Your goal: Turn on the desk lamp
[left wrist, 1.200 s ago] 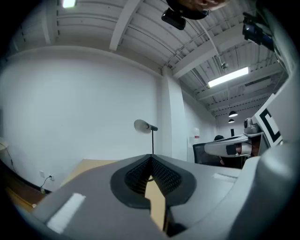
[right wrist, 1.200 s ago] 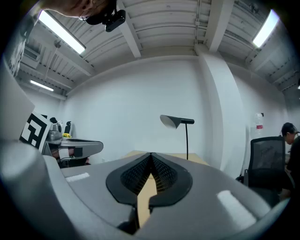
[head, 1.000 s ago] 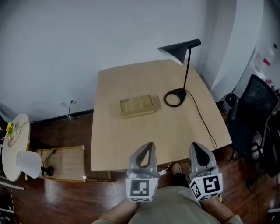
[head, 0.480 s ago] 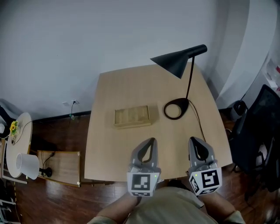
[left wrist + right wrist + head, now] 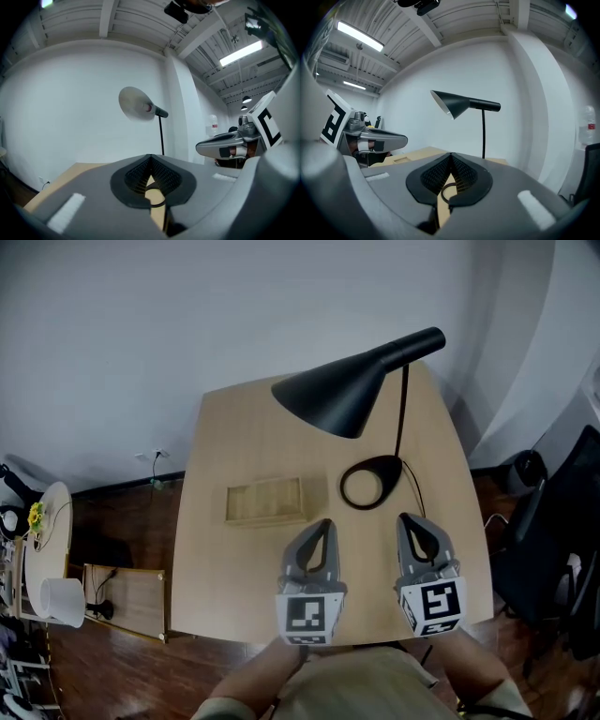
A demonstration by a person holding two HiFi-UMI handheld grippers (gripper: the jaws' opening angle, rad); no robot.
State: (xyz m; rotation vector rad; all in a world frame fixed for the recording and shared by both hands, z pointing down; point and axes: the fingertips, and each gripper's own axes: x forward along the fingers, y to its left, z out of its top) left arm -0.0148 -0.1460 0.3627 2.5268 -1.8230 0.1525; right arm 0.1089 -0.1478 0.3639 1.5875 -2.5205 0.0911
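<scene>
The black cone-shade desk lamp (image 5: 349, 395) stands by the right edge of the wooden table (image 5: 225, 563). The left gripper (image 5: 322, 524) and right gripper (image 5: 410, 519), both pinched together and empty, point at it, probably to push its switch.

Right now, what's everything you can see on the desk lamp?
Matte black desk lamp, metal by the look: slanted cone shade with pale lining, thin upright stem, flat open ring base. It stands on the wooden desk, far right part, shade mouth facing down over the top. A thin cord leaves the base toward the near edge. No glow shows, so it looks off. Only the desk touches it.
</scene>
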